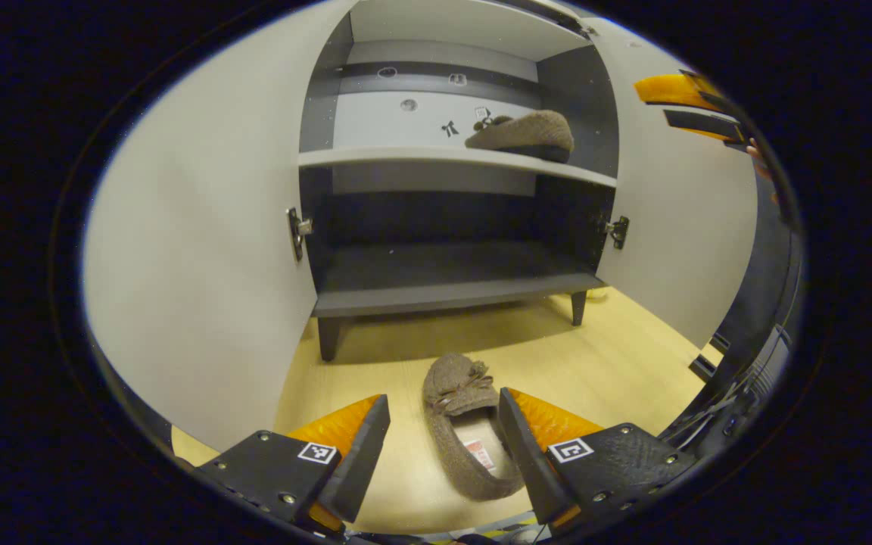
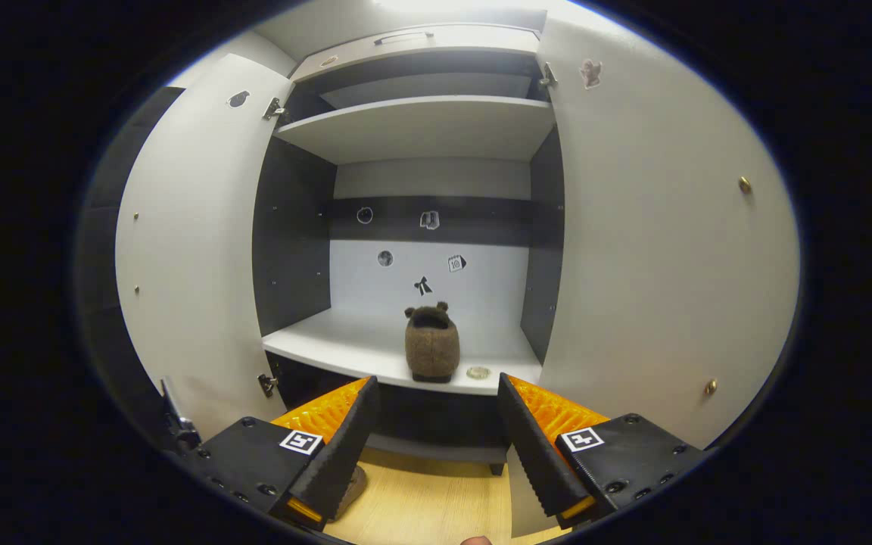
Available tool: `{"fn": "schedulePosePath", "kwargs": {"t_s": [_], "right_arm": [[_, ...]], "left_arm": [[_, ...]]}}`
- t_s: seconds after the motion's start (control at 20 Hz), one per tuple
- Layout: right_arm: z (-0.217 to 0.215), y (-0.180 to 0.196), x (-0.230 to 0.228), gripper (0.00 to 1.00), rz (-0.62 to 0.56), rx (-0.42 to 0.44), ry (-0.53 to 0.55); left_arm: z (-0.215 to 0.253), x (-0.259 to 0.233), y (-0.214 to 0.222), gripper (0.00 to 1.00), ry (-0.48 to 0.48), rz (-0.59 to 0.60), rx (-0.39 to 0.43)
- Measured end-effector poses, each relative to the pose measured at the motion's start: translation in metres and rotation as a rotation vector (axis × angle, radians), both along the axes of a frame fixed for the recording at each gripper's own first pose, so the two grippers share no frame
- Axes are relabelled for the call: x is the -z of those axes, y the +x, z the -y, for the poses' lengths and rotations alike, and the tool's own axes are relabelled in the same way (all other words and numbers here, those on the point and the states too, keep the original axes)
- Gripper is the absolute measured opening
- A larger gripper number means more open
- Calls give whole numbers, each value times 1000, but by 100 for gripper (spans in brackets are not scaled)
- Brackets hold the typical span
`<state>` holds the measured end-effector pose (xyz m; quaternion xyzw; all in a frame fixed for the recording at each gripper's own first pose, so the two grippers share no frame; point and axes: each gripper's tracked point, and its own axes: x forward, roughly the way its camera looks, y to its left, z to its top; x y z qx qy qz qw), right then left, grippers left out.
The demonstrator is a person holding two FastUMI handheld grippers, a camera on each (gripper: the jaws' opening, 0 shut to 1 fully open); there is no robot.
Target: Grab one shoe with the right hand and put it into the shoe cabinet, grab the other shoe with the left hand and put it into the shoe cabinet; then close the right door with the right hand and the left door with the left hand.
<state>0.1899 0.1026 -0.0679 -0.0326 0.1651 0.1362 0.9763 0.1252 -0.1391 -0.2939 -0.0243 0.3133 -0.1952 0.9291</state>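
Observation:
A brown fuzzy slipper (image 1: 466,431) lies on the wooden floor in front of the open shoe cabinet (image 1: 451,295), toe toward it. My left gripper (image 1: 443,399) hangs open just above it, one finger on each side, not touching. The second slipper (image 1: 521,132) rests on the cabinet's middle shelf at the right; in the right gripper view that slipper (image 2: 431,344) stands near the shelf's front edge, heel opening up. My right gripper (image 2: 437,382) is open and holds nothing, a little in front of and below it. The right gripper (image 1: 682,94) also shows past the right door.
Both white doors stand wide open: the left door (image 1: 201,265) and the right door (image 1: 678,227), each on metal hinges. A small round object (image 2: 478,372) lies on the shelf edge beside the slipper. The bottom shelf (image 1: 443,272) is dark. Wooden floor (image 1: 602,363) spreads before the cabinet.

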Motion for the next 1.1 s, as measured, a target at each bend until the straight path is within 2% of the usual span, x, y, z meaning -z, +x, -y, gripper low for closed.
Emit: {"fn": "schedulePosePath", "kwargs": {"t_s": [0.15,0.45,0.5,0.55,0.75,0.8,0.85,0.95,1.0,1.1], "right_arm": [[18,-18,16,99,-37,41,-41],[32,-49,26,96,-94,82,-8],[34,-53,28,97,-103,83,-22],[37,-57,29,97,-108,86,-40],[38,-66,20,99,-99,85,-48],[39,-68,19,99,-96,84,-48],[39,-70,19,99,-95,84,-53],[40,-75,20,99,-97,84,-53],[39,-77,22,99,-102,82,-48],[38,-84,23,99,-111,76,-40]], "left_arm": [[-1,31,-1,85,34,-72,-2],[2,77,-9,85,111,-225,23],[1,78,-11,92,120,-267,21],[4,77,-10,92,101,-294,17],[15,74,-10,44,37,-322,2],[7,64,-12,35,56,-312,-27],[8,74,-8,19,65,-305,-44],[7,74,-4,5,43,-304,-103],[4,73,-2,2,35,-301,-116],[-1,69,5,2,21,-282,-136]]}}
